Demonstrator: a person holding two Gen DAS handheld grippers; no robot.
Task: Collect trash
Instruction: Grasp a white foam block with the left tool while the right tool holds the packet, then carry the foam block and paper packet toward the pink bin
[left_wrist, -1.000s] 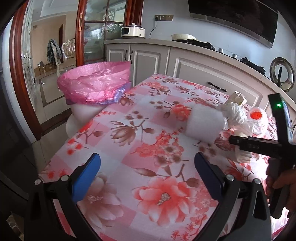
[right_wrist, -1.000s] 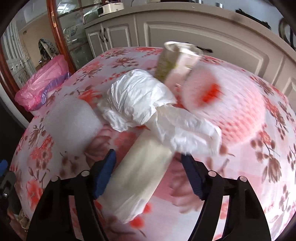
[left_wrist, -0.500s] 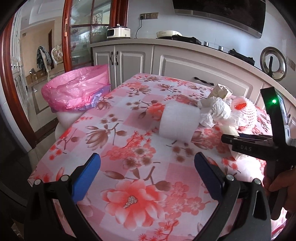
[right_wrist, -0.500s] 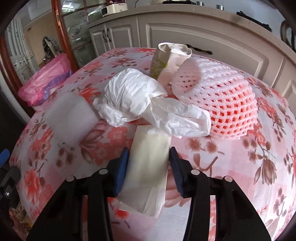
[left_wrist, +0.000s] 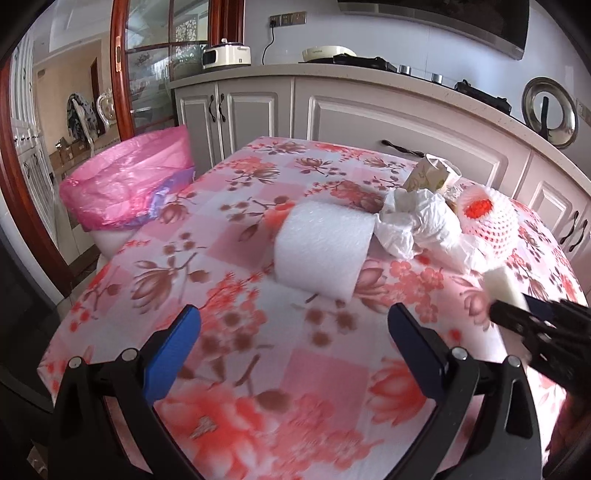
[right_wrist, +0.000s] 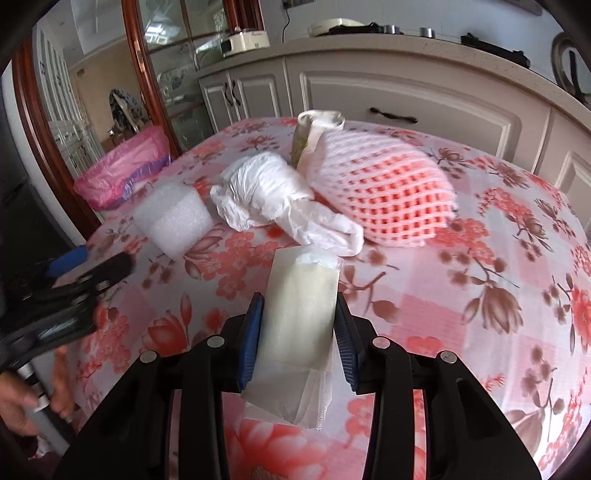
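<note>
A: Right tool clenched on flat cream packet, lifted off the flowered bench, likely bound for the pink-lined bin at far left.

B: Left tool released, holding nothing, low over near bench. Probably lined up for foam block; crumpled plastic, net sleeve, carton waiting far right.
</note>
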